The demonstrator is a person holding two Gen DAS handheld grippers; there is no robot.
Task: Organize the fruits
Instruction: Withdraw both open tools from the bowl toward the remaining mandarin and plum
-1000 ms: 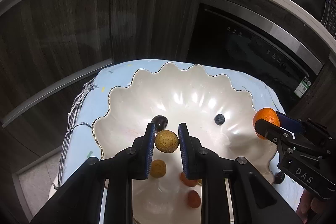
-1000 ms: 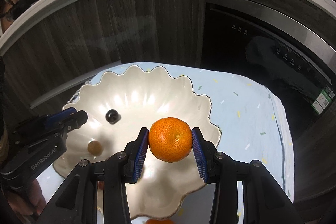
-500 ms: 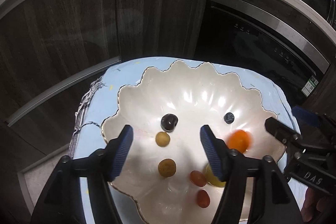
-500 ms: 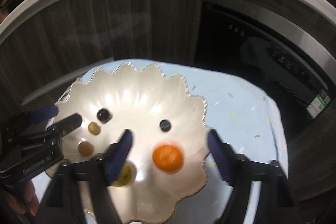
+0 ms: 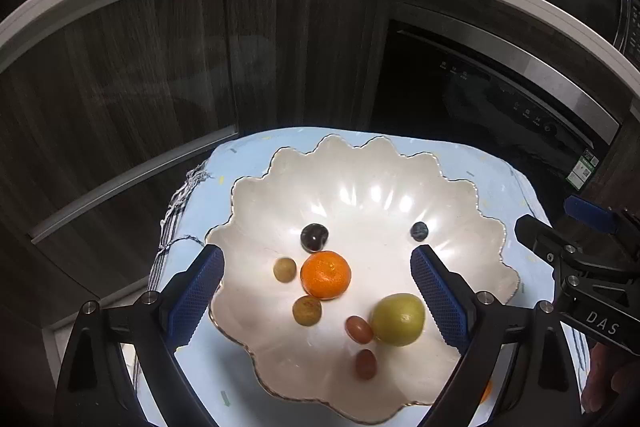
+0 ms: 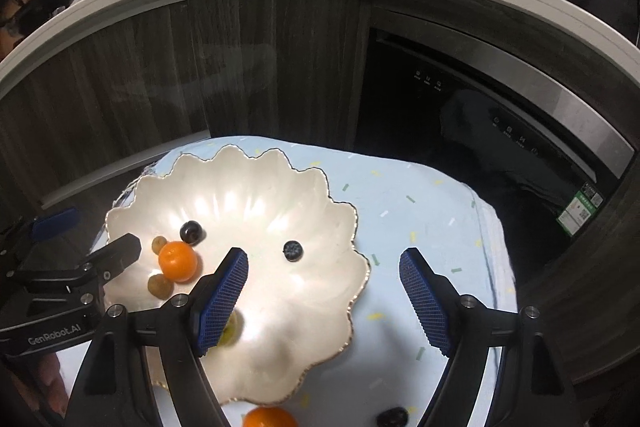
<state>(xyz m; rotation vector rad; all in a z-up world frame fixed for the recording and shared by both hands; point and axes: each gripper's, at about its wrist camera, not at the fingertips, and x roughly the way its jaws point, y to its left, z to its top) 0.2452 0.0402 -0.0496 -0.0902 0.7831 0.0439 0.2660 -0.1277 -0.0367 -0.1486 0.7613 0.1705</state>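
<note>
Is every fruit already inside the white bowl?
No: in the right wrist view a second orange and a dark fruit lie on the blue cloth, outside the bowl.

I see a pearl-white scalloped bowl (image 5: 460,187) with gilt rim, an orange mandarin (image 5: 325,275) between my left tongs (image 5: 318,277), and a pale-blue confetti-flecked cloth (image 6: 420,211) beneath the blue-padded right tongs (image 6: 323,277).
</note>
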